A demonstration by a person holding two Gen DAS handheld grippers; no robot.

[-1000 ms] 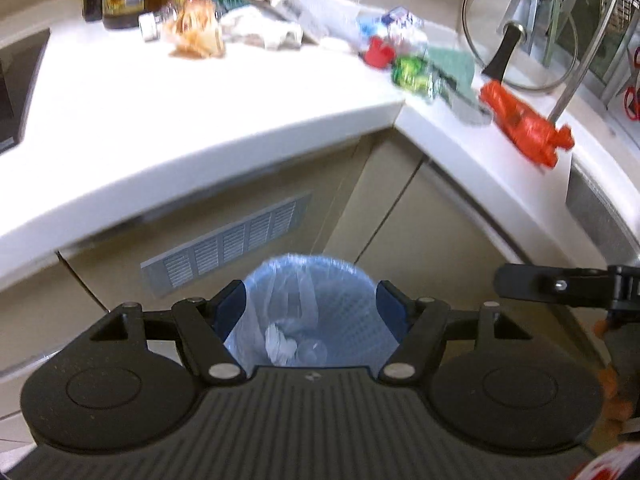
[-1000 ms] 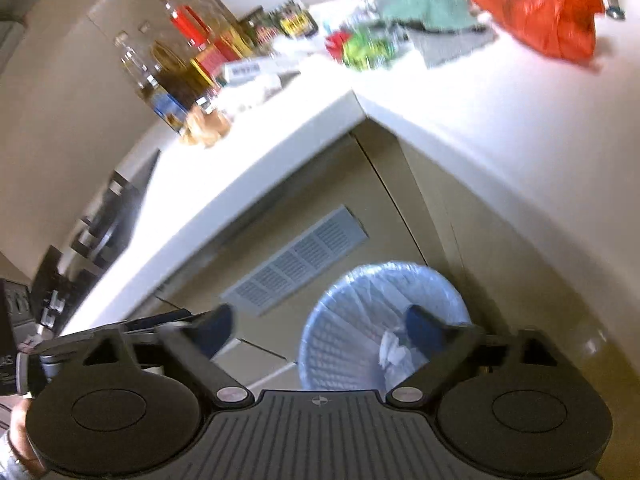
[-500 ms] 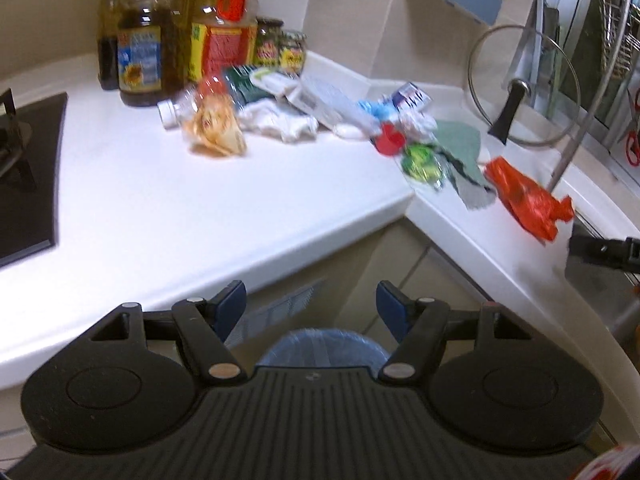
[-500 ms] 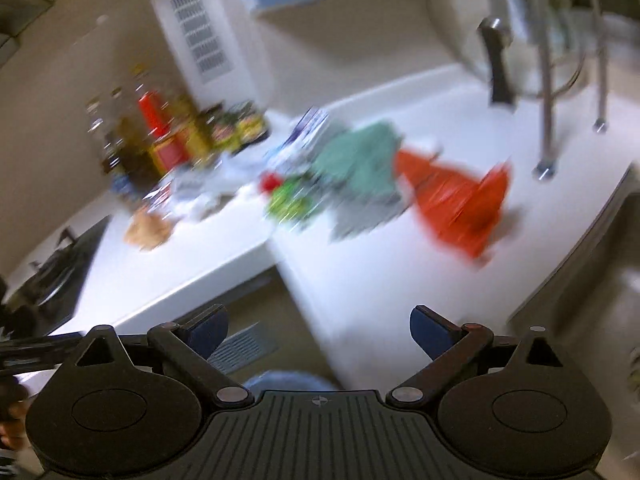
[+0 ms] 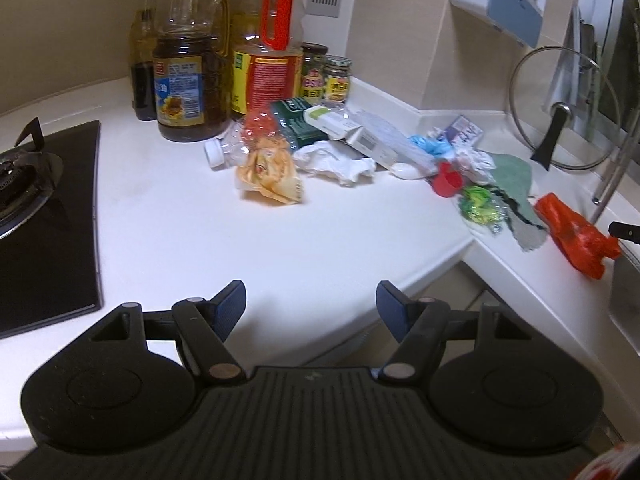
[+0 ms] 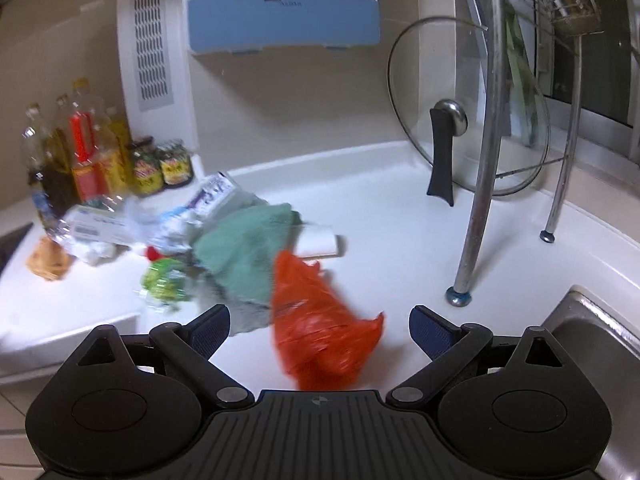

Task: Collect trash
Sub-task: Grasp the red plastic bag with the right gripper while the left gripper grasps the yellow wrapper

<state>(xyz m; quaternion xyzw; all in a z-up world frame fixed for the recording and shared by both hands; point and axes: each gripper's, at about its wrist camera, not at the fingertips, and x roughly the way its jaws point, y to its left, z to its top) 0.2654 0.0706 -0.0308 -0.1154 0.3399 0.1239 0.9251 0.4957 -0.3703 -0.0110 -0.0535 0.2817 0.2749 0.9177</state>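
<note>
the left gripper (image 5: 311, 300) hangs over the bare front of the white counter (image 5: 200, 240), its jaws spread wide with nothing between them. the right gripper (image 6: 319, 326) is likewise spread wide and empty, its fingers framing the crumpled orange plastic bag (image 6: 320, 332) that lies on the counter just ahead of it, not touching either pad. to the right of that gripper is the steel sink (image 6: 600, 328).

just beyond the bag lie a green cloth (image 6: 248, 256) and a shiny green wrapper (image 6: 166, 280). further left along the counter the rest of the trash is heaped: a red cap (image 5: 447, 179), crumpled white paper (image 5: 340, 162), a yellow-orange wrapper (image 5: 270, 174), a white box (image 5: 356, 132) and a clear plastic bottle (image 5: 224, 152). a black stove (image 5: 44, 220) sits at the left. behind the pile stand oil bottles (image 5: 188, 80) and jars (image 5: 326, 76) against the wall, and a glass lid (image 6: 460, 120) leans at the back right.
</note>
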